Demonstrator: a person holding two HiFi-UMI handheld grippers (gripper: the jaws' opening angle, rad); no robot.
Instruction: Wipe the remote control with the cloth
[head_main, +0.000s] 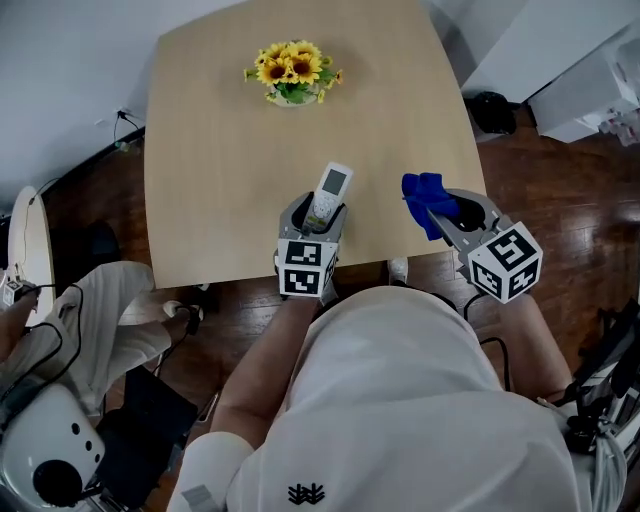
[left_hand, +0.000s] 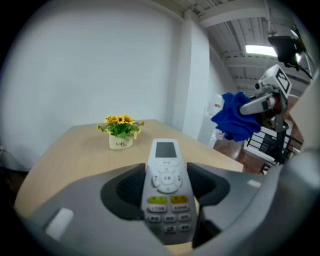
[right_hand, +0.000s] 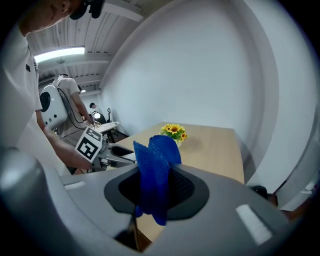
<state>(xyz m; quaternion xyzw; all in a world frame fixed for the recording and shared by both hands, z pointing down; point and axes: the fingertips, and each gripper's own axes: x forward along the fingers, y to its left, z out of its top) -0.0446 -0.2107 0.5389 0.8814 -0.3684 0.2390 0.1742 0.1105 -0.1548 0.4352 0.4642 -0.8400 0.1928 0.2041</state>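
A white remote control (head_main: 328, 194) with a small screen and grey buttons is clamped between the jaws of my left gripper (head_main: 316, 213), above the near edge of the wooden table (head_main: 220, 150). In the left gripper view the remote control (left_hand: 165, 185) lies face up, screen end pointing away. My right gripper (head_main: 440, 212) is shut on a blue cloth (head_main: 424, 199), held to the right of the remote. The cloth (right_hand: 154, 172) bunches up and hangs from the jaws of the right gripper (right_hand: 156, 187). From the left gripper's side the cloth (left_hand: 235, 116) shows at upper right.
A small pot of yellow flowers (head_main: 292, 73) stands at the table's far middle. White furniture (head_main: 590, 85) sits at the far right on the dark wooden floor. A person in white clothes (head_main: 90, 320) sits at the left beside white equipment (head_main: 50, 450).
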